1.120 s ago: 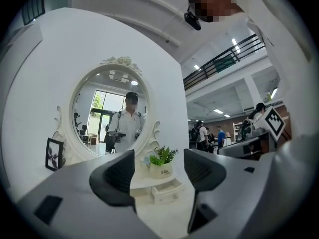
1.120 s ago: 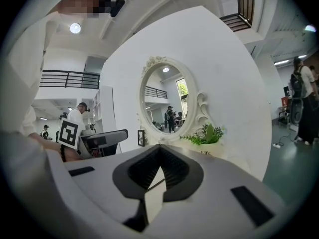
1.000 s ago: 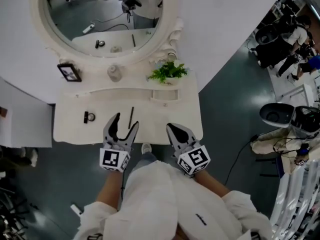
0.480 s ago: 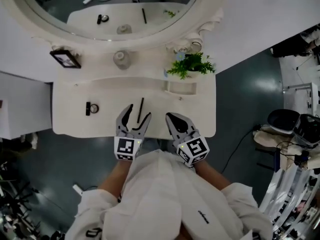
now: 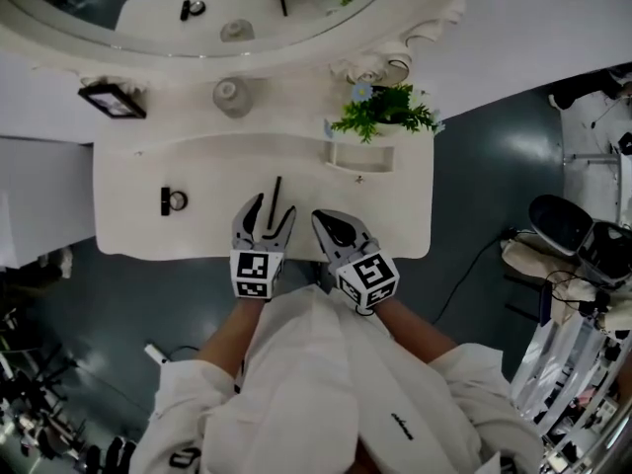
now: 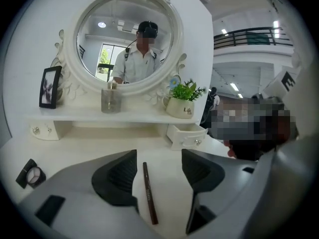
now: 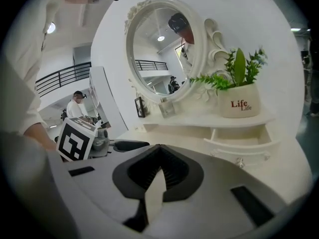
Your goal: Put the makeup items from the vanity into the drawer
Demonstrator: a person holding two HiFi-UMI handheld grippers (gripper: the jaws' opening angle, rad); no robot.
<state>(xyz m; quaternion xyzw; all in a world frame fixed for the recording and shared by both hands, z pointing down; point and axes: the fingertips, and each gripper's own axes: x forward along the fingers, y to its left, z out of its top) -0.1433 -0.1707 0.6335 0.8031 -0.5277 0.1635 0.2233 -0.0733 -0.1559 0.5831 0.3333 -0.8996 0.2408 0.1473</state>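
A thin dark makeup pencil (image 5: pixel 277 186) lies on the white vanity top (image 5: pixel 128 225). My left gripper (image 5: pixel 272 208) straddles its near end; in the left gripper view the pencil (image 6: pixel 149 193) lies between the pads (image 6: pixel 119 176) untouched, and the jaws are closing. A small round compact (image 5: pixel 173 201) with a black clasp sits to the left, the same compact (image 6: pixel 30 173) showing at that view's lower left. The small drawer (image 5: pixel 360 156) under the shelf stands pulled out. My right gripper (image 5: pixel 321 218) hovers beside the left one, shut and empty (image 7: pixel 158 151).
On the shelf stand a photo frame (image 5: pixel 112 100), a glass jar (image 5: pixel 232 95) and a potted plant (image 5: pixel 385 112) above the drawer (image 7: pixel 239 143). A round mirror (image 6: pixel 127 39) rises behind. The table's front edge is right under both grippers.
Both grippers have moved forward over the table top. The left gripper's jaws now reach around the pencil's near end and stand slightly narrower.
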